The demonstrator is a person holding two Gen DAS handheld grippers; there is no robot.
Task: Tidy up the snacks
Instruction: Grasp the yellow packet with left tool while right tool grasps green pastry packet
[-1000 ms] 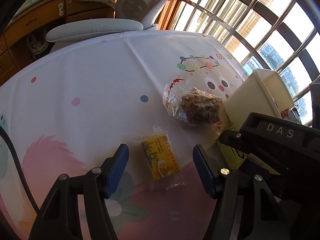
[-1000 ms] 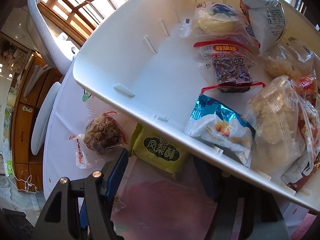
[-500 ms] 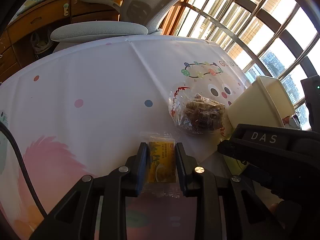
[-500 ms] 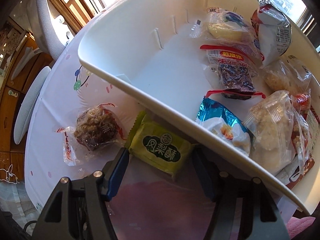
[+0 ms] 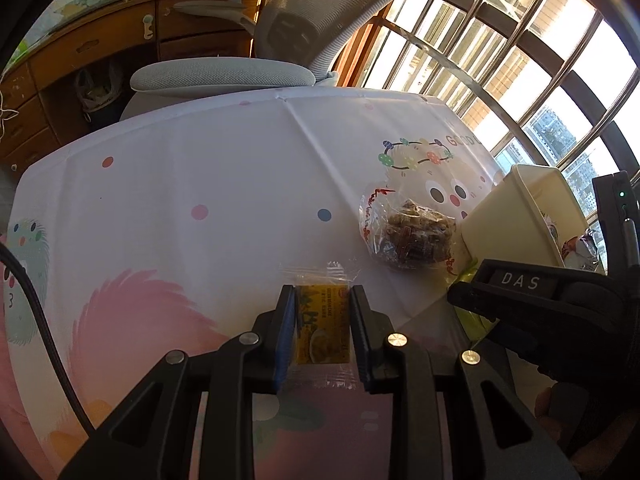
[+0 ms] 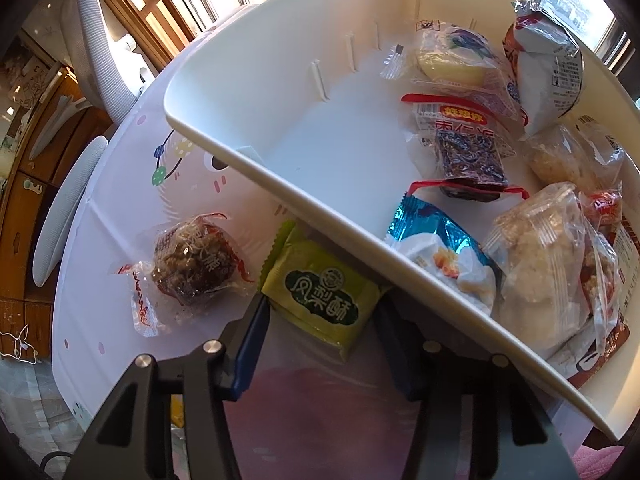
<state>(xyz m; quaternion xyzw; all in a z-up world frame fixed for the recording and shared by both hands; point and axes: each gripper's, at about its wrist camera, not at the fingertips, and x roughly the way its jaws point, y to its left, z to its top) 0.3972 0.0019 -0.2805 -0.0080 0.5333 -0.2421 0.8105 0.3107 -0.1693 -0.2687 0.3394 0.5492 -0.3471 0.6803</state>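
My left gripper [image 5: 322, 322] is shut on a yellow snack packet [image 5: 322, 330] on the tablecloth. A clear bag with a brown nut cake [image 5: 416, 236] lies beyond it; it also shows in the right wrist view [image 6: 196, 264]. My right gripper [image 6: 322, 328] is open, its blue fingers on either side of a green pineapple-cake packet [image 6: 320, 300] that lies against the white bin [image 6: 280, 184]. The bin holds several wrapped snacks, among them a blue packet [image 6: 436, 248] and a dark cake in a red-trimmed wrapper [image 6: 468, 160]. The bin also shows in the left wrist view [image 5: 516, 220].
The white patterned tablecloth [image 5: 192, 184] covers the table. A grey office chair [image 5: 224, 74] stands at the far edge, with wooden drawers [image 5: 80, 60] behind it. Barred windows [image 5: 520, 60] are at the right. The right gripper's body [image 5: 540, 304] sits close beside my left gripper.
My left gripper has closed on the yellow packet. My right gripper has moved in, so its fingers now straddle the green packet by the bin.
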